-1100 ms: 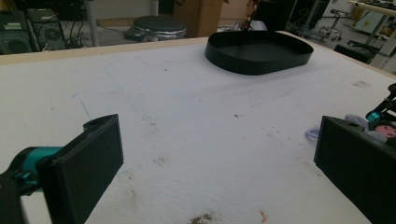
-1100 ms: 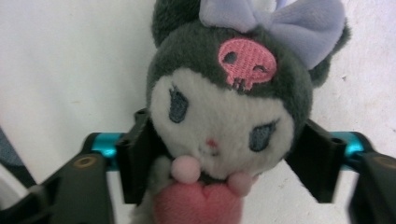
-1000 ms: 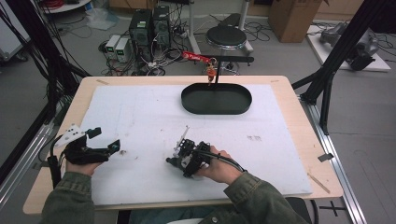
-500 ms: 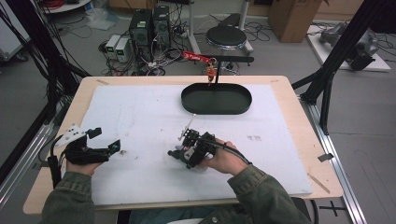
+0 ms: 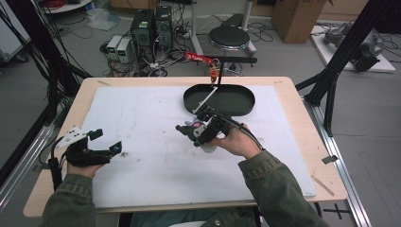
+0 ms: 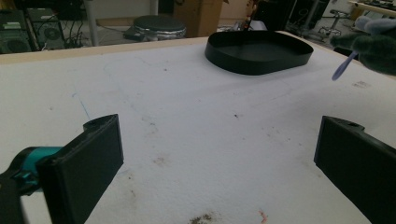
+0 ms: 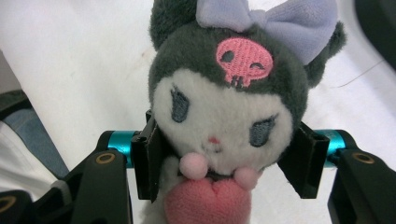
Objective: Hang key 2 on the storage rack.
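My right gripper is shut on a plush toy and holds it above the white mat, just in front of the black oval tray. In the right gripper view the plush toy has a dark grey head, white face, lilac bow, pink skull patch and pink heart, and the right gripper pinches it at the neck from both sides. My left gripper rests low at the mat's left side, open with nothing in it. In the left gripper view, the left gripper has wide-set jaws; the tray and the plush toy lie beyond.
A white mat covers most of the wooden table. A red clamp on a black post stands at the far edge behind the tray. A stool and computers sit on the floor beyond.
My right gripper has carried the plush toy up and away from the person, toward the black tray. The left gripper has stayed in place.
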Demonstrator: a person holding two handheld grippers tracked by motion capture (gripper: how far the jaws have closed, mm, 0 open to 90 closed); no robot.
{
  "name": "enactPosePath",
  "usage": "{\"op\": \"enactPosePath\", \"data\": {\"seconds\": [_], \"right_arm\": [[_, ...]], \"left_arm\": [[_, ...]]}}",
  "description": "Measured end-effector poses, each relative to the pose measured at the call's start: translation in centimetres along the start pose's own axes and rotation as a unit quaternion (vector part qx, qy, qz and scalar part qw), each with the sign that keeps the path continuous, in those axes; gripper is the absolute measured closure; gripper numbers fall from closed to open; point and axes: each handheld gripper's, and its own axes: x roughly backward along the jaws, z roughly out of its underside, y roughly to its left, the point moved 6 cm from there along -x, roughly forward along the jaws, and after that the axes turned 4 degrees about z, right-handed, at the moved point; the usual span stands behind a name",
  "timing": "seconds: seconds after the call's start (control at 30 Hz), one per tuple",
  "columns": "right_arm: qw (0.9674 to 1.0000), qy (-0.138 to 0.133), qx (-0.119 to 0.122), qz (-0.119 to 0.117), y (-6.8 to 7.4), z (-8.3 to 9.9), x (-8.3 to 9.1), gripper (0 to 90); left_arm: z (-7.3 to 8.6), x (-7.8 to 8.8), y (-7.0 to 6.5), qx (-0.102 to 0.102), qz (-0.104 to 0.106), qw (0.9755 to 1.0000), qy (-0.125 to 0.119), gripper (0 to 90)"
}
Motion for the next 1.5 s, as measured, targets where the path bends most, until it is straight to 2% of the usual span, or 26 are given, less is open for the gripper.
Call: {"op": "enactPosePath", "data": {"seconds": [0.33,0.5,0.53,0.63,0.67,0.73,0.77,0.8,0.83,0.9,0.93,0.97,1.03,1.07,1.17,1.2,1.3,1.33,1.4,1.43,1.5], "right_arm": [[0.9998,-0.008,-0.017,-0.005,-1.4,-1.0,0.9,40.0],[0.9989,-0.024,-0.032,-0.024,-2.4,-1.7,1.9,39.9],[0.9981,-0.035,-0.039,-0.031,-2.9,-2.0,2.4,39.8],[0.9973,-0.044,-0.049,-0.031,-3.5,-2.2,2.8,39.1],[0.9966,-0.053,-0.06,-0.019,-4.3,-2.3,3.1,38.8],[0.9963,-0.055,-0.064,-0.016,-4.7,-2.3,3.2,38.8],[0.9954,-0.057,-0.076,-0.012,-5.5,-2.3,3.4,38.8],[0.9954,-0.057,-0.076,-0.012,-5.5,-2.3,3.4,38.8],[0.9938,-0.066,-0.088,-0.012,-6.5,-2.3,3.9,38.8],[0.9921,-0.073,-0.101,-0.012,-7.5,-2.3,4.3,38.8],[0.9921,-0.073,-0.101,-0.012,-7.5,-2.3,4.3,38.8],[0.9908,-0.076,-0.112,-0.005,-8.5,-2.2,4.7,38.8],[0.99,-0.078,-0.118,-0.005,-8.9,-2.2,4.9,38.8],[0.989,-0.075,-0.128,-0.001,-9.8,-2.1,5.3,38.9],[0.9866,-0.083,-0.141,0.002,-11.0,-2.0,6.0,38.9],[0.9866,-0.083,-0.141,0.002,-11.0,-2.0,6.0,38.9],[0.9824,-0.093,-0.161,0.016,-12.7,-1.6,6.9,38.8],[0.9824,-0.093,-0.161,0.016,-12.7,-1.6,6.9,38.8],[0.9784,-0.104,-0.177,0.027,-14.1,-1.4,7.7,38.8],[0.9784,-0.104,-0.177,0.027,-14.1,-1.4,7.7,38.8],[0.9756,-0.111,-0.187,0.03,-15.0,-1.2,8.1,38.8]], "left_arm": [[0.0,0.0,0.0,0.0,0.0,1.0,0.001,1.7],[0.0,0.0,0.0,0.001,0.001,1.0,0.0,1.7],[0.0,0.0,0.1,0.001,0.001,1.0,0.0,1.7],[0.0,0.0,0.1,0.002,0.001,1.0,-0.002,1.8],[0.0,0.0,0.1,0.003,0.001,1.0,-0.002,1.7],[0.0,0.0,0.1,0.003,0.001,1.0,-0.002,1.7],[0.0,0.0,0.1,0.002,0.002,1.0,-0.002,1.7],[0.0,0.0,0.1,0.002,0.002,1.0,-0.002,1.7],[0.0,0.0,0.1,0.001,0.002,1.0,-0.001,1.7],[0.0,0.0,0.0,0.001,0.001,1.0,0.0,1.7],[0.0,0.0,0.0,0.001,0.001,1.0,0.0,1.7],[0.0,0.0,0.1,0.001,0.001,1.0,0.0,1.7],[0.0,0.0,0.1,0.001,0.001,1.0,-0.001,1.7],[0.0,0.0,0.1,0.001,0.001,1.0,0.0,1.7],[0.0,0.0,0.1,0.002,0.001,1.0,0.0,1.7],[0.0,0.0,0.1,0.001,0.001,1.0,0.001,1.7],[0.0,0.0,0.1,0.002,0.001,1.0,0.0,1.7],[0.0,0.0,0.1,0.002,0.001,1.0,-0.001,1.7],[0.0,0.0,0.1,0.001,0.0,1.0,-0.001,1.7],[0.0,0.0,0.1,0.001,0.0,1.0,-0.001,1.7],[-0.1,0.0,0.1,0.002,0.0,1.0,-0.001,1.7]]}}
